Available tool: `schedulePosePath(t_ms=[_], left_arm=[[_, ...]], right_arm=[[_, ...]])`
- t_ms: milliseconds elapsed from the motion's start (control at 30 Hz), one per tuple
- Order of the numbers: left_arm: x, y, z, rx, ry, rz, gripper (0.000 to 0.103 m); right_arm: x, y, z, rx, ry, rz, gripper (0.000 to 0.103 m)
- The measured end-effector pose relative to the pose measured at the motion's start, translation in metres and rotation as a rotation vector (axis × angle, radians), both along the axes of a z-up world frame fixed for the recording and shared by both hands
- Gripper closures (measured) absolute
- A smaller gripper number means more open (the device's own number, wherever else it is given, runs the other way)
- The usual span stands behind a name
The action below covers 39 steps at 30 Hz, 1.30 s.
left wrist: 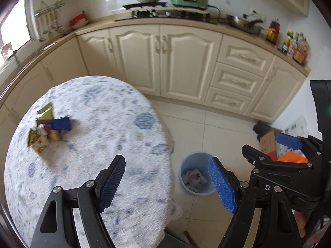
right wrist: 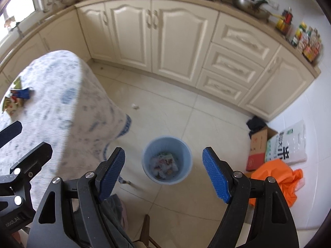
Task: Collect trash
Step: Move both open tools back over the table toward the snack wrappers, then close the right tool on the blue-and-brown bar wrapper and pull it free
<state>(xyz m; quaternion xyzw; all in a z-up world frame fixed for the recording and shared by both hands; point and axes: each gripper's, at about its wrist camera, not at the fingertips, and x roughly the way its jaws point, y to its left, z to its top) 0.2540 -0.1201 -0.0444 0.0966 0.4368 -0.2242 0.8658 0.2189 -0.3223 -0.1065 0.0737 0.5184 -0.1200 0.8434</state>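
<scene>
The left gripper (left wrist: pixel 166 183) stands with its jaws spread wide and nothing between the blue pads, angled down over the near right edge of the round table (left wrist: pixel 132 194). The right gripper (right wrist: pixel 163 173) is likewise wide apart and empty, pointing down at the floor with the light blue waste bin (right wrist: pixel 167 144) framed between its fingers. Both being empty above the bin suggests a drop has just been made, though that is a judgement from the posture alone.

The bin stands on the tiled floor just off the table's right edge, near where the cloth hangs down, a sensible spot since anything lifted from the table needs only a short swing to reach it. It already holds crumpled wrappers (right wrist: pixel 162 163), pale plastic with red and green print.

The remaining trash (left wrist: pixel 46 131) lies in a loose cluster near the far left edge of the table: a green sachet, a dark blue packet, and tan and yellow printed wrappers (blur hides the lettering). They look flat, light and crinkly, so a pinch on an edge should lift them. A small white scrap (right wrist: pixel 135 106) lies on the floor beyond the bin, towards the cabinets.
</scene>
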Motion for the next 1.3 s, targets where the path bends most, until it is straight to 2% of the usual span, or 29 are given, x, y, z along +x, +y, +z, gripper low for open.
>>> schedulePosePath(t_ms=[367, 467, 767, 967, 1300], left_arm=[[-0.035, 0.116, 0.035, -0.068, -0.099, 0.224, 0.017], [-0.042, 0.141, 0.038, -0.069, -0.099, 0.283, 0.017], [-0.054, 0.211, 0.044, -0.058, -0.096, 0.481, 0.015], [-0.027, 0.245, 0.037, -0.058, -0.058, 0.571, 0.015], [0.046, 0.272, 0.010, -0.003, 0.013, 0.627, 0.015]], right_arm=[[0.022, 0.096, 0.026, 0.005, -0.069, 0.216, 0.018], [0.030, 0.122, 0.030, 0.013, -0.077, 0.275, 0.013], [0.062, 0.201, 0.035, 0.013, -0.079, 0.453, 0.010], [0.092, 0.236, 0.027, 0.033, -0.051, 0.503, 0.009], [0.165, 0.271, 0.011, 0.006, -0.009, 0.531, 0.009]])
